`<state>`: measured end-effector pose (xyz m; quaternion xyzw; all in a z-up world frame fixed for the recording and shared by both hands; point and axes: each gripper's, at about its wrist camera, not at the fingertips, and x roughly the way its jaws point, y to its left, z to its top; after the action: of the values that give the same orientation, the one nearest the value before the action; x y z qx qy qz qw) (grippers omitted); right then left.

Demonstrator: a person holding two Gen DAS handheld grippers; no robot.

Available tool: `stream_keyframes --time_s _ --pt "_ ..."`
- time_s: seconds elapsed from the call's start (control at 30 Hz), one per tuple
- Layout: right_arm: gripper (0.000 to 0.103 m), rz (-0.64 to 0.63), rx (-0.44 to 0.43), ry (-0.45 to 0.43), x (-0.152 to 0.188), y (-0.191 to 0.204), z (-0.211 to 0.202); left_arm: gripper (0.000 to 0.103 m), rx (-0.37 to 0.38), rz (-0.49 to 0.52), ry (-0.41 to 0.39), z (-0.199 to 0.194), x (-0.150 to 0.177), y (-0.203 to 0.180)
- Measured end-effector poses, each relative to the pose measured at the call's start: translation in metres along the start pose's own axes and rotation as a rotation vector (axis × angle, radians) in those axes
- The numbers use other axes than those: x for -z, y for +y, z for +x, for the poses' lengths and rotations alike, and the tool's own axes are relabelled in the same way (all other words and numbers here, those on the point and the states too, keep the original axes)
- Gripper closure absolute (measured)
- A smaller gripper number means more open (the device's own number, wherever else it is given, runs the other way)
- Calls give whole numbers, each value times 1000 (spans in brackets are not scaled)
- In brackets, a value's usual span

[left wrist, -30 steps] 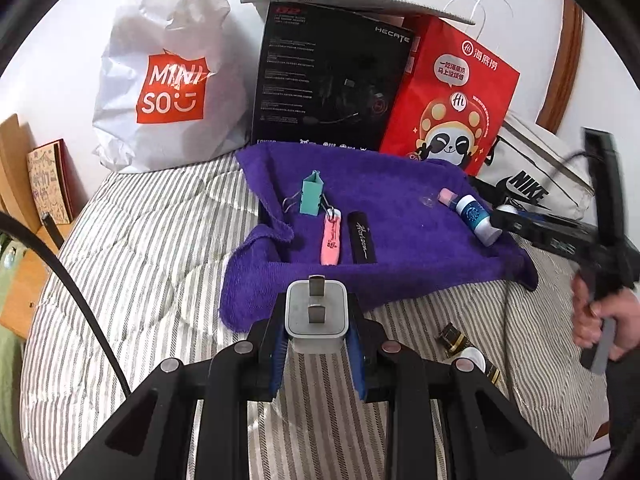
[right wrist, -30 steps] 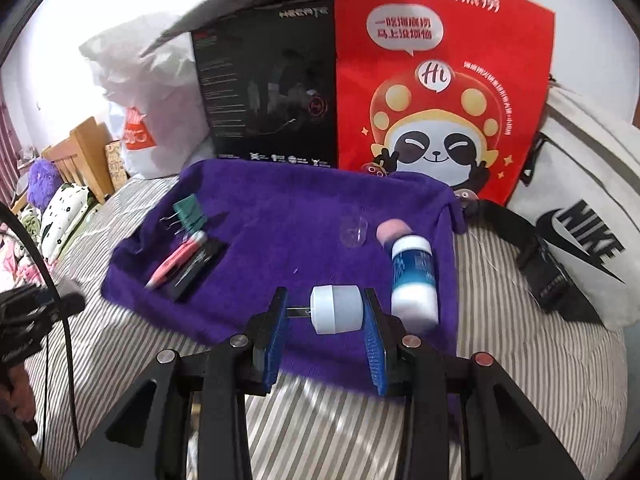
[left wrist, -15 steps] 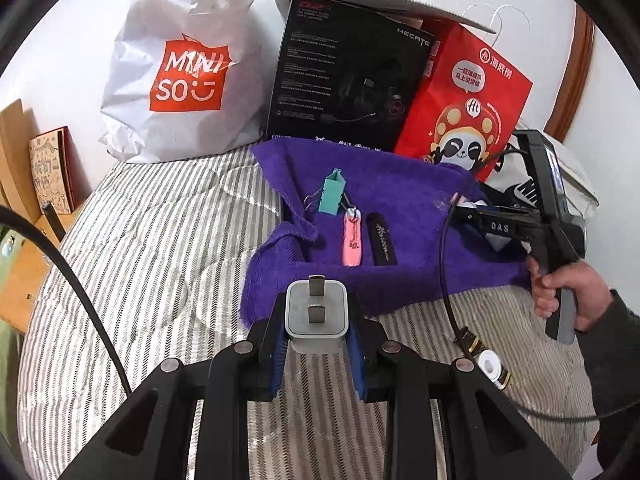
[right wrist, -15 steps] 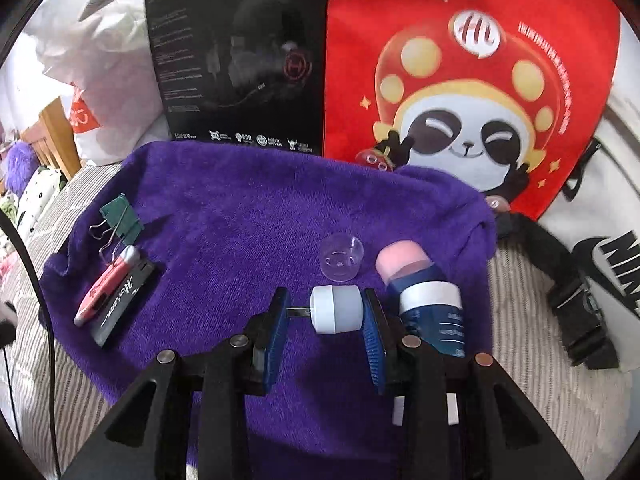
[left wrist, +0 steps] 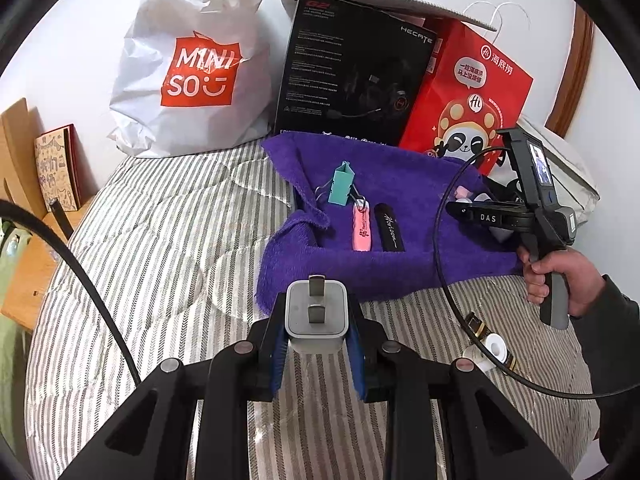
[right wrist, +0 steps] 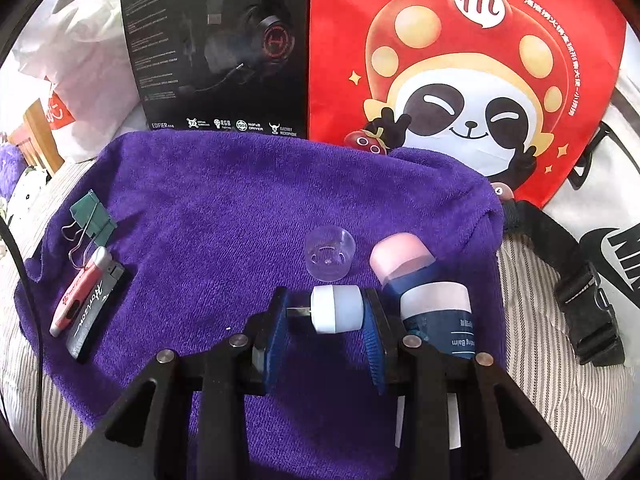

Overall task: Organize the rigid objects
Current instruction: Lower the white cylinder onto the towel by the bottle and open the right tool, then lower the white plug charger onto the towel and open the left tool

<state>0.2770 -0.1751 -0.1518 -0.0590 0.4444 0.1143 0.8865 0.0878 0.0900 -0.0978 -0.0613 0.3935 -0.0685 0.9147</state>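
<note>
My left gripper [left wrist: 317, 322] is shut on a white plug adapter [left wrist: 316, 316], held above the striped bed short of the purple towel [left wrist: 400, 268]. My right gripper [right wrist: 326, 312] is shut on a small white USB light [right wrist: 336, 309], low over the towel [right wrist: 240, 208]. On the towel lie a green binder clip [right wrist: 90, 216], a pink cutter [right wrist: 82, 290], a black lighter [right wrist: 94, 314], a clear cap [right wrist: 330, 253] and a blue balm tube with a pink cap [right wrist: 424, 288]. The right gripper also shows in the left wrist view [left wrist: 472, 214].
A white Miniso bag [left wrist: 192, 64], a black headset box [left wrist: 356, 76] and a red panda bag [left wrist: 468, 96] stand behind the towel. A white Nike bag with a black strap [right wrist: 576, 272] lies to the right. A watch [left wrist: 492, 344] lies on the bed at right.
My right gripper has moved forward and lower over the towel with the USB light, close beside the balm tube. My left gripper has drawn back slightly to the left with the adapter.
</note>
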Motion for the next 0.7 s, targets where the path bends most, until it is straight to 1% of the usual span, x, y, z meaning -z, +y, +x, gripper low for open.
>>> stream_keyframes --time_s 0.07,0.17,0.2,0.27,0.33,0.47,0.57,0.7 --pt "65 0 -12 7 1 -2 -1 78 -3 5 2 -2 2 0" --pt "62 -13 -28 16 3 -3 -3 78 -5 6 -1 -6 4 -1" --pt "56 -10 -33 20 3 -2 -4 78 -2 3 0 -6 4 -1" --pt "50 -8 -61 31 9 -2 -10 78 -6 -1 6 -6 4 -3" --pt "50 -5 -65 38 15 -1 -15 78 5 3 3 -7 3 -8" --pt "50 12 -81 22 26 -2 -37 78 21 11 11 -2 -2 -19" --pt "50 16 -86 -4 36 -6 -62 78 53 2 19 4 -6 -27" --pt "50 14 -78 -33 51 -14 -92 78 64 3 25 19 -14 -40"
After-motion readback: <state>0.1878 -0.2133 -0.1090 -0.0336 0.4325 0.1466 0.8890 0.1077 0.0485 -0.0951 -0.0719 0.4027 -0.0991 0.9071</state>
